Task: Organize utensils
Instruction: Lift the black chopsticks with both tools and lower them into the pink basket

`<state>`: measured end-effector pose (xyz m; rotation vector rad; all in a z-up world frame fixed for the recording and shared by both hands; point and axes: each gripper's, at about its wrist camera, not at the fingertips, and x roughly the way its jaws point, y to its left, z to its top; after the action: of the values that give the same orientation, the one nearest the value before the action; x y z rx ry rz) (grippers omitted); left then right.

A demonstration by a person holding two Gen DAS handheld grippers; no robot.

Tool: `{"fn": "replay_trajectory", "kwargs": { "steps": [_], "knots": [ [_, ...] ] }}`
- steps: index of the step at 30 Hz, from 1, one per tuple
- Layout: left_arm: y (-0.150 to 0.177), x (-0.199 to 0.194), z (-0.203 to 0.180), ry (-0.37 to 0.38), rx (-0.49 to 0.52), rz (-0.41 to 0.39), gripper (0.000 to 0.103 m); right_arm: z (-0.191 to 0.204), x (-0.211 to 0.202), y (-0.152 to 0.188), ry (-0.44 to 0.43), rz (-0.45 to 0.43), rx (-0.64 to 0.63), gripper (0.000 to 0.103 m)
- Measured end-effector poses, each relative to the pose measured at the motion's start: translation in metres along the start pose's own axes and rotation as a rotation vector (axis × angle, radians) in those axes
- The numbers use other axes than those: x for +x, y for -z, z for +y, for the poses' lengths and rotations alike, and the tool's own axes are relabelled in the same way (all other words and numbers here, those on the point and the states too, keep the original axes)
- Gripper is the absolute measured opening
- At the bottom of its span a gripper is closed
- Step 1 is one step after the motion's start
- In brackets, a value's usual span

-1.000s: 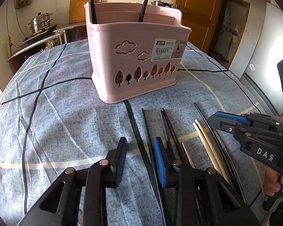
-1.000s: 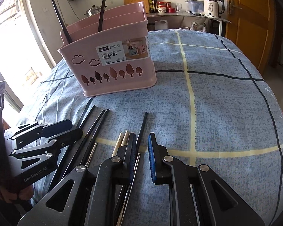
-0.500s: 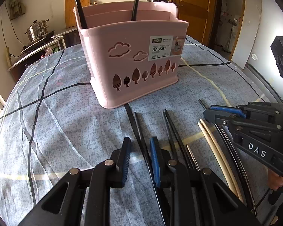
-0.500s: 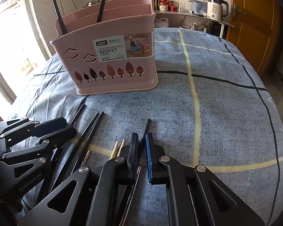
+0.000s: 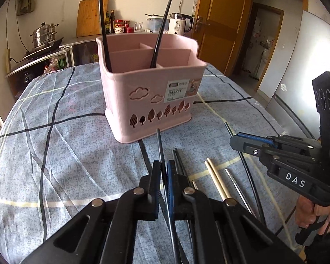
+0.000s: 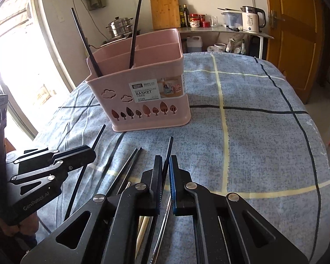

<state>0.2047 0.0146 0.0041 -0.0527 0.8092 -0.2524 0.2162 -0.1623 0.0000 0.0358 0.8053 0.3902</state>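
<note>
The pink utensil basket [image 5: 151, 92] [image 6: 143, 92] stands on the blue checked cloth with two black chopsticks [image 5: 103, 26] upright in it. In the left wrist view my left gripper [image 5: 164, 169] has its jaws closing tight on a black chopstick [image 5: 159, 145], lifted off the cloth and pointing at the basket. In the right wrist view my right gripper [image 6: 165, 165] is shut on another black chopstick [image 6: 169, 149], also raised. Each gripper shows in the other's view: the right gripper [image 5: 237, 140] at the right edge, the left gripper [image 6: 88, 154] at the left edge.
Still on the cloth between the grippers lie a black chopstick pair [image 5: 178, 160] [image 6: 129, 160], two wooden chopsticks [image 5: 215, 176] and a metal one [image 5: 237, 184]. A counter with a kettle [image 6: 252, 19], jars and a steamer pot [image 5: 44, 35] stands behind the table. A hand [image 5: 308, 211] holds the right gripper.
Both grippers closed from open onto one black chopstick each, then rose from the cloth with them. The basket now sits lower in both views.
</note>
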Motion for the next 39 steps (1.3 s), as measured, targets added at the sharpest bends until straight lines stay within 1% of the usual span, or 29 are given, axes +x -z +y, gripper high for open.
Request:
{"fn": "replay_trajectory", "kwargs": {
  "steps": [10,17,25,28,34,39],
  "knots": [
    [-0.023,-0.048,0.001,0.044,-0.006,-0.114,0.005,0.008,-0.039,-0.023,-0.029,-0.117,-0.010,0.005],
    [-0.041,-0.078,0.005,0.043,0.008,-0.206,0.005,0.011,-0.068,-0.041,-0.027,-0.215,-0.026,0.005],
    [-0.058,-0.096,0.006,0.031,0.028,-0.278,0.005,0.015,-0.096,-0.059,-0.014,-0.304,-0.051,0.004],
    [-0.061,-0.099,0.007,0.029,0.029,-0.288,0.005,0.015,-0.099,-0.060,-0.010,-0.315,-0.058,0.004],
    [-0.057,-0.095,0.009,0.028,0.016,-0.266,0.005,0.017,-0.101,-0.057,-0.013,-0.317,-0.055,0.004],
    [-0.057,-0.097,0.006,0.024,0.022,-0.269,0.005,0.021,-0.110,-0.061,-0.012,-0.338,-0.076,0.004]
  ]
}}
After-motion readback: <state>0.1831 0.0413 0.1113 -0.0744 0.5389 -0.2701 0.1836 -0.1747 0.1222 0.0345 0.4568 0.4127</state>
